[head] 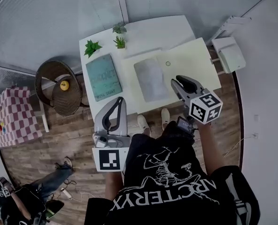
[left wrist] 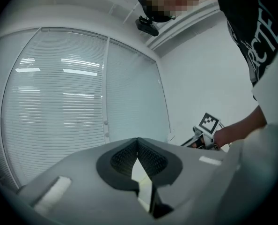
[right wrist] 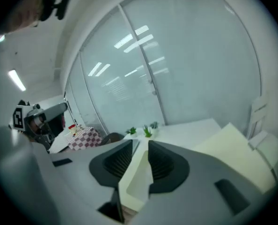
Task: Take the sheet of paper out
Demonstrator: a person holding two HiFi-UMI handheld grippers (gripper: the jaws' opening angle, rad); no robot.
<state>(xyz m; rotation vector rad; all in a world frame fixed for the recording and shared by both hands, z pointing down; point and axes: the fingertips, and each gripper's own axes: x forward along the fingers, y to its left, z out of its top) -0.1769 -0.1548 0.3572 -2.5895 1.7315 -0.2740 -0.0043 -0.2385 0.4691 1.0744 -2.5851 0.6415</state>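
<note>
A grey sheet of paper [head: 150,78] lies flat on a pale yellow mat [head: 195,55] on the white table [head: 148,32]. My right gripper [head: 179,80] hovers over the mat's near right part, just right of the sheet. Its jaws stand apart with nothing between them [right wrist: 140,142]. Through the gap I see the sheet [right wrist: 138,181] lying below. My left gripper [head: 120,100] is held off the table's near edge, left of the sheet. Its pads meet at the tips [left wrist: 137,142] and hold nothing.
A teal book [head: 103,77] lies left of the mat, with small potted plants [head: 92,47] behind it. A small green ring [head: 168,63] sits on the mat. A white device [head: 229,53] stands at the right. A wicker chair [head: 59,86] and a checked table [head: 12,116] stand at the left.
</note>
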